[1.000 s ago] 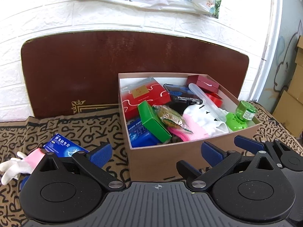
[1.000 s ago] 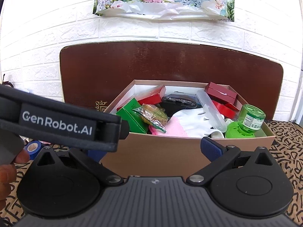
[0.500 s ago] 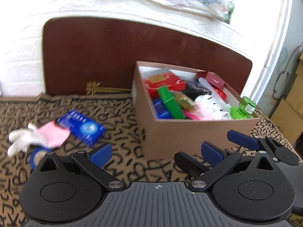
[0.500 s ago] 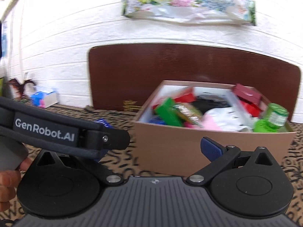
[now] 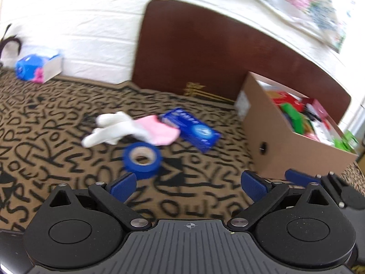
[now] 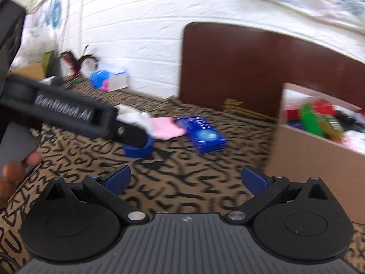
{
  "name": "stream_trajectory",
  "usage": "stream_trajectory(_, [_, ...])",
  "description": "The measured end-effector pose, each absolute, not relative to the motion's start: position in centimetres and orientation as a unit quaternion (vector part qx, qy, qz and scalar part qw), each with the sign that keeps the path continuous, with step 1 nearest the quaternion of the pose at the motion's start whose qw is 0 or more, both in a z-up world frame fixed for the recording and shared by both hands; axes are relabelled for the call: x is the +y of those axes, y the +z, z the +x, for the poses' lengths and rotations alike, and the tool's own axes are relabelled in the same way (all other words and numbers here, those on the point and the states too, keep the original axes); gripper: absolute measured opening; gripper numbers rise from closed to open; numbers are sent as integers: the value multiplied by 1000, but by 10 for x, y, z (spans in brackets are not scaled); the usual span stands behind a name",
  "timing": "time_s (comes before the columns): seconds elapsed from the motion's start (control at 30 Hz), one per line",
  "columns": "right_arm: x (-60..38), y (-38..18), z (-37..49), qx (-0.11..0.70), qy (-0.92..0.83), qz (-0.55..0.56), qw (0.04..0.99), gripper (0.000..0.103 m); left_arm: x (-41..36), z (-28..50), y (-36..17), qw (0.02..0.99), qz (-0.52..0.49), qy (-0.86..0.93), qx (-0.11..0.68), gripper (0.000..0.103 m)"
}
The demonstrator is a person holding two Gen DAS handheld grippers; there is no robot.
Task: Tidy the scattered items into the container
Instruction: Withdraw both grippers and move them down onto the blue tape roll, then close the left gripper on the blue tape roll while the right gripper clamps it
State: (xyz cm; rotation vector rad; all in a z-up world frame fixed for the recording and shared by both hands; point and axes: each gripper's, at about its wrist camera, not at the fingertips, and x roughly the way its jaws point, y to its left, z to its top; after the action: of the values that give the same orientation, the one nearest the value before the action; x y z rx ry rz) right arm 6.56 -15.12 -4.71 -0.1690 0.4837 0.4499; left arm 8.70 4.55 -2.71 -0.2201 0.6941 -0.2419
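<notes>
A cardboard box [image 5: 282,134] [image 6: 305,150] packed with several items stands on the right of the patterned cloth. Left of it lie a blue carton [image 5: 192,130] [image 6: 203,132], a white and pink glove [image 5: 127,130] [image 6: 164,129] and a roll of blue tape [image 5: 142,156] [image 6: 139,150]. My left gripper [image 5: 189,186] is open and empty, just short of the tape roll. My right gripper [image 6: 187,180] is also open and empty, with the carton ahead of it. In the right wrist view the left gripper's black body [image 6: 68,116] covers part of the glove and the tape.
A dark wooden board [image 5: 205,52] leans on the white brick wall behind the box. A blue and pink object with a small box [image 5: 38,68] sits at the far left by the wall. A person's fingers [image 6: 13,173] show at the left edge.
Both grippers have swung left, away from the box. The carton, glove and tape roll have come from the left edge toward the middle, and the box has slid to the right.
</notes>
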Motion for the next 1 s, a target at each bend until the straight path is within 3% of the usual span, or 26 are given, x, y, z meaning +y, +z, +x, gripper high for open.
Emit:
stream_trajectory(0.63, [-79,-81,120,284,286,-114,908,75,77,163,-74,905,-78,-143,392,77])
stream_trajectory(1.0, [-62,-87,146,297,294,-116,901,69,80,186,-84,902,-67,-156,398,76])
